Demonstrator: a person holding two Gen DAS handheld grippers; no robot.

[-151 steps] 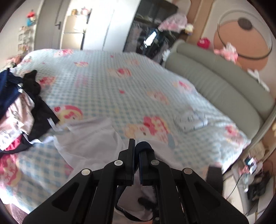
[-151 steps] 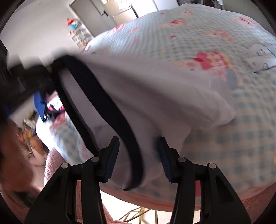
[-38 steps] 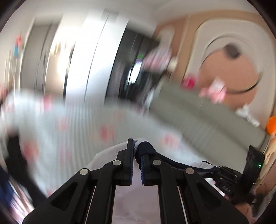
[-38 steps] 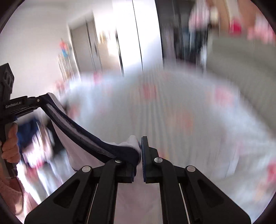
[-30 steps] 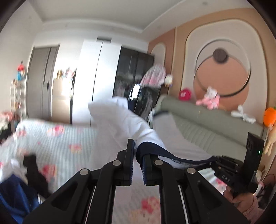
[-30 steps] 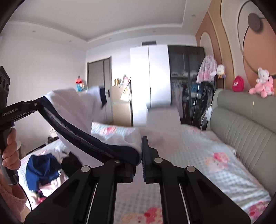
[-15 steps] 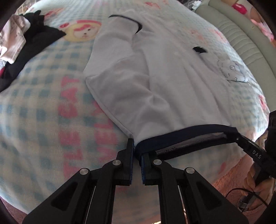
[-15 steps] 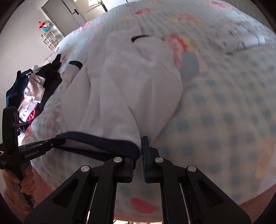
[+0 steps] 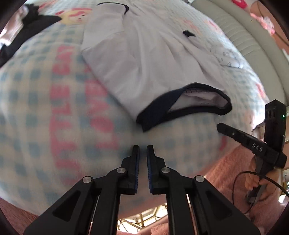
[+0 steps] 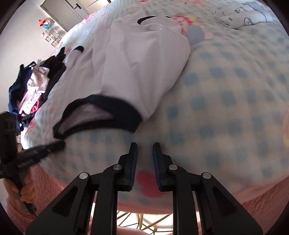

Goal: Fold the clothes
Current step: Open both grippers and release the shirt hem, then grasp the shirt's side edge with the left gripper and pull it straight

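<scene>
While the white garment (image 9: pixel 144 59) lies spread on the checked bedspread (image 9: pixel 54 112), both grippers hang just short of its dark-trimmed hem, holding nothing. Seen from the left wrist, the left gripper (image 9: pixel 142 153) has its fingers parted by a narrow gap with only the blanket showing between them; the hem (image 9: pixel 182 104) gapes open ahead and slightly to the right of its tips, not touching them. Farther right, the right gripper (image 9: pixel 224 129) reaches in from the side, gripped by a hand (image 9: pixel 260 182) in a fuzzy pink sleeve. From the right wrist, the right gripper (image 10: pixel 145 153) stands with a somewhat wider gap, again empty, and the hem (image 10: pixel 101 115) sits ahead and to its left. Beyond it the garment stretches away, sleeve cuffs and collar edged in the same dark trim. A heap of other clothes (image 10: pixel 30 86) lies far off to the left, and a small printed piece (image 10: pixel 243 14) rests well ahead to the right.
</scene>
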